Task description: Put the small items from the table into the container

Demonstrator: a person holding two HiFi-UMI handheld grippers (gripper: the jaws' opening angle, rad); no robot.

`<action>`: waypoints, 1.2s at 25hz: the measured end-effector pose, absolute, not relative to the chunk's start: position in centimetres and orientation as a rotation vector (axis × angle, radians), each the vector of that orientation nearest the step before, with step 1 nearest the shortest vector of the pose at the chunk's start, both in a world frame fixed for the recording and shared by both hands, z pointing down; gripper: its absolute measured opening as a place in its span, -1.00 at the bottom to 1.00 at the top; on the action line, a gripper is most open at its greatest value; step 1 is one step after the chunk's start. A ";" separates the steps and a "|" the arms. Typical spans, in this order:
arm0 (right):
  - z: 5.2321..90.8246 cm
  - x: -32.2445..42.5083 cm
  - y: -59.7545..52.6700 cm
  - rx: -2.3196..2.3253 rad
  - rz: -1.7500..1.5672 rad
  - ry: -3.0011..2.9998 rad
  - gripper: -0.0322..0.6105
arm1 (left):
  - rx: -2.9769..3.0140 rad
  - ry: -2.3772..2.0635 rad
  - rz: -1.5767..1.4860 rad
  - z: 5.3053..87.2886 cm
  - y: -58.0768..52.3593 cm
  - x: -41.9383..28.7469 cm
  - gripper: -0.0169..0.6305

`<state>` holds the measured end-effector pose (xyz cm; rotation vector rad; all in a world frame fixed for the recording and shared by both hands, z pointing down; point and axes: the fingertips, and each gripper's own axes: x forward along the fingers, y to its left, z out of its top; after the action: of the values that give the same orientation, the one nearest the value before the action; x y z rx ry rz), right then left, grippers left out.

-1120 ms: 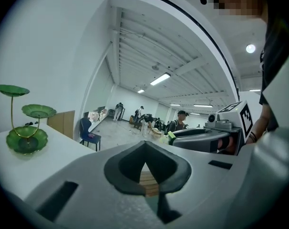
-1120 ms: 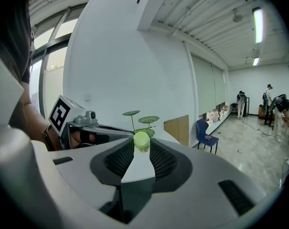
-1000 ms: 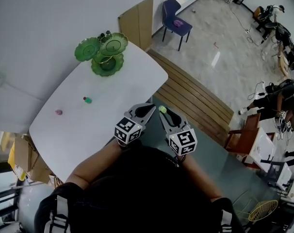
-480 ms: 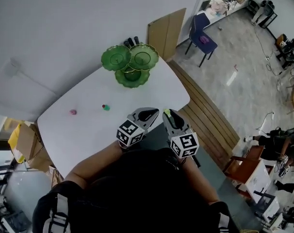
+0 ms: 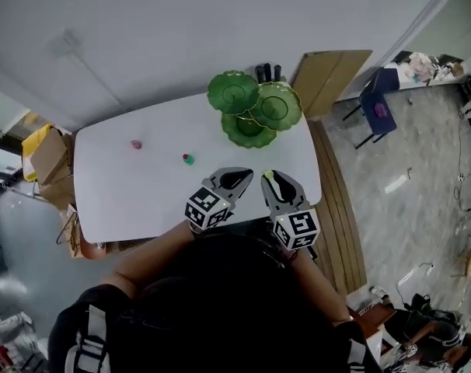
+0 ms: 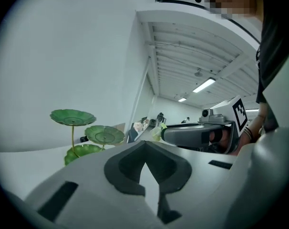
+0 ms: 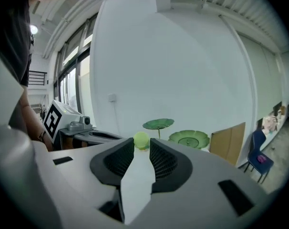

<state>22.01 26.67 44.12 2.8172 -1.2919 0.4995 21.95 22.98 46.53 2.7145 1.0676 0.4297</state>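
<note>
My right gripper [image 5: 267, 177] [image 7: 141, 146] is shut on a small yellow-green ball [image 7: 141, 140] at its tips, held over the table's near edge. Beside it, my left gripper [image 5: 234, 179] [image 6: 145, 148] is shut with nothing in it. The left gripper view also shows the right gripper [image 6: 197, 133] with the ball [image 6: 157, 133] at its tip. A green three-dish lotus-leaf stand [image 5: 251, 111] [image 7: 189, 138] [image 6: 105, 135] stands at the far edge of the white table [image 5: 127, 193]. A pink item [image 5: 136, 144] and a green-and-red item [image 5: 188, 159] lie on the table to the left.
Dark bottles [image 5: 266, 73] stand behind the stand, against the white wall. A brown board [image 5: 329, 72] leans at the table's right end, with a blue chair [image 5: 377, 109] beyond it. Cardboard boxes [image 5: 53, 165] sit off the table's left end.
The head view has swung round, so the table now lies squarely ahead and the stand is straight in front. Both grippers keep their pose, the right still holding the ball.
</note>
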 end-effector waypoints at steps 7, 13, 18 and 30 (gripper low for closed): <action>42.4 26.3 27.0 2.567 0.448 -1.643 -0.56 | 2.832 0.711 0.353 45.2 23.5 25.2 -0.93; 44.2 27.2 28.1 2.422 0.515 -1.821 -0.56 | 2.855 0.426 0.355 45.8 23.0 25.1 -0.93; 45.2 27.4 27.6 2.363 0.556 -1.896 -0.56 | 2.834 0.313 0.383 46.6 22.6 24.8 -0.93; 44.6 30.8 25.2 2.368 0.549 -1.907 -0.56 | 2.831 0.312 0.390 46.7 21.0 27.4 -0.93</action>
<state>30.75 25.17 44.56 2.3680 -1.9067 0.5487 27.37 20.98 46.74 2.8306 0.3123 0.3903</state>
